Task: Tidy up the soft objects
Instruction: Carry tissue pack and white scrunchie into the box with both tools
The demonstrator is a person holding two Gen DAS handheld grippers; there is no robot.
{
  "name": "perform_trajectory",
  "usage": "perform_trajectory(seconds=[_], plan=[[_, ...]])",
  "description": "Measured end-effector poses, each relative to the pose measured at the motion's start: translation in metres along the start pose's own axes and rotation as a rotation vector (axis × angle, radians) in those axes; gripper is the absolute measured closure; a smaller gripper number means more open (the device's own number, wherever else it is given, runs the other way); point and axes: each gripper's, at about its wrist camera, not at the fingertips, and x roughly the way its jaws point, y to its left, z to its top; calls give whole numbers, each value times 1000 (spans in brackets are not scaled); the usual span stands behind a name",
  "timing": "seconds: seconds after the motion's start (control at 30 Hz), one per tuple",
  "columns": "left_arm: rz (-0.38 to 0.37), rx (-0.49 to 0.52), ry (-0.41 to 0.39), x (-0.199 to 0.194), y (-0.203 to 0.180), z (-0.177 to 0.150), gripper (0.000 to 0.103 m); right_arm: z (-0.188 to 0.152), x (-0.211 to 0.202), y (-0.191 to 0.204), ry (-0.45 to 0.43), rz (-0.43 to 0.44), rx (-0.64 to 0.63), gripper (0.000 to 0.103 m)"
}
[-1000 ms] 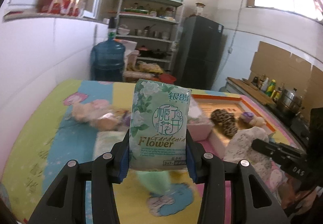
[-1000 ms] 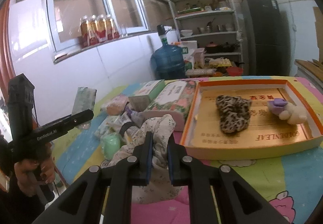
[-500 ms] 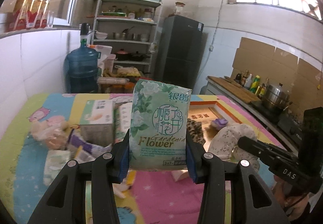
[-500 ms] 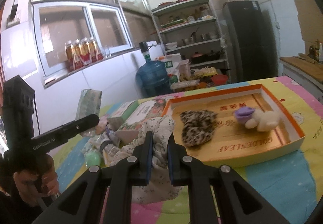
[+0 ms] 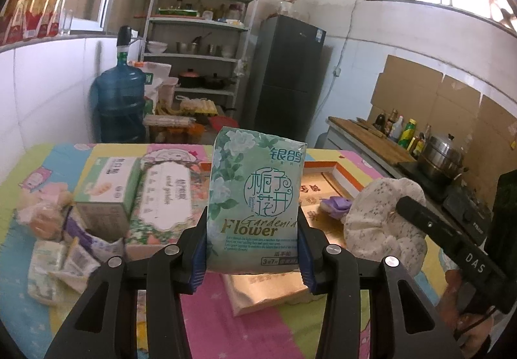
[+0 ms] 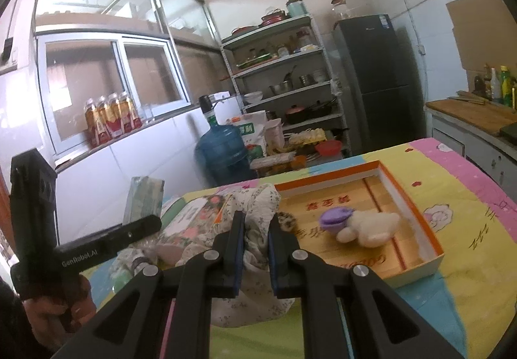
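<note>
Left gripper [image 5: 253, 249]: fingers half spread, clamped on the sides of an upright green Gardenia Flower tissue pack [image 5: 255, 207], frame centre. Right gripper [image 6: 255, 246]: fingers closed on a white floral cloth [image 6: 255, 229], lower centre, left of the orange-rimmed tray [image 6: 416, 204].

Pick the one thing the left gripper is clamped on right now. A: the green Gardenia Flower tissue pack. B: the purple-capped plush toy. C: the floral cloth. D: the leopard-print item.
A: the left gripper has its fingers pressed on both sides of the upright tissue pack.
</note>
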Motion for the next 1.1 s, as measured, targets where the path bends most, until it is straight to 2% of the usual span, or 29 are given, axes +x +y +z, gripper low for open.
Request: perform_trajectory(seconds=[0.43, 0.7, 1.1], plan=[[-20, 5, 17, 45, -33, 2, 56, 17, 9, -41, -36, -46, 14, 90], [-58, 14, 61, 74, -56, -1, 56, 21, 19, -69, -43, -114, 42, 90], [-55, 39, 142, 121, -75, -12, 56, 28, 50, -97, -23, -118, 120, 90]])
